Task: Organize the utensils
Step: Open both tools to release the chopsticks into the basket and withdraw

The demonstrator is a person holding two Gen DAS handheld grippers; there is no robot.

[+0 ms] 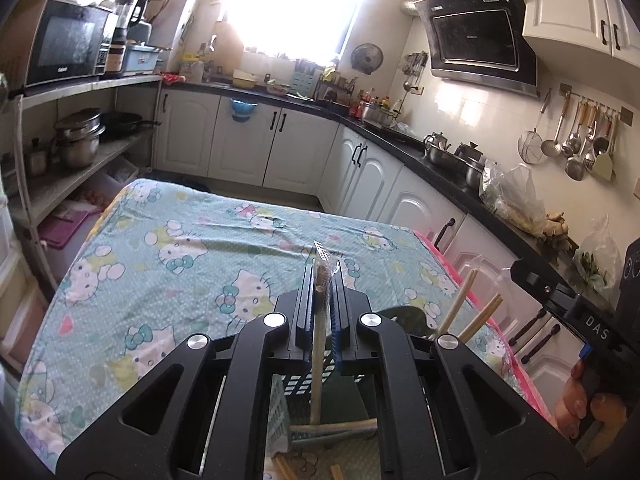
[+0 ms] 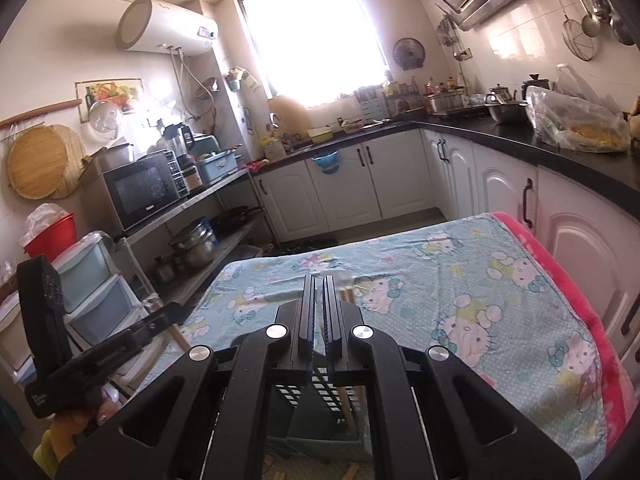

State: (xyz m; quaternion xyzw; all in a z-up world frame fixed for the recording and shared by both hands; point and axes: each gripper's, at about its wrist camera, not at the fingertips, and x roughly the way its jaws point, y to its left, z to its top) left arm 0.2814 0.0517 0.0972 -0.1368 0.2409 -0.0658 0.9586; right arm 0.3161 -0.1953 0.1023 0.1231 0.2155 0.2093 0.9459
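Pinching wrapped utensil (image 1: 320, 304) upright | left claw (image 1: 324, 280) | right claw (image 2: 319, 300) pressed together

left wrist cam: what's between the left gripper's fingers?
A wooden-handled utensil, clamped in the left gripper, its handle running down toward the green basket. Seen only in the left wrist view.

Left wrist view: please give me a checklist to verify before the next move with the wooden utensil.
1. Left hand-held gripper shut on the wooden utensil: ok.
2. Utensil's handle end points down into the slotted basket: ok.
3. Handle end free of the pieces lying across the basket's bottom: cannot tell.
4. Standing chopsticks apart from the utensil: ok.
5. Right hand-held gripper shut: ok; whether it holds anything: cannot tell.
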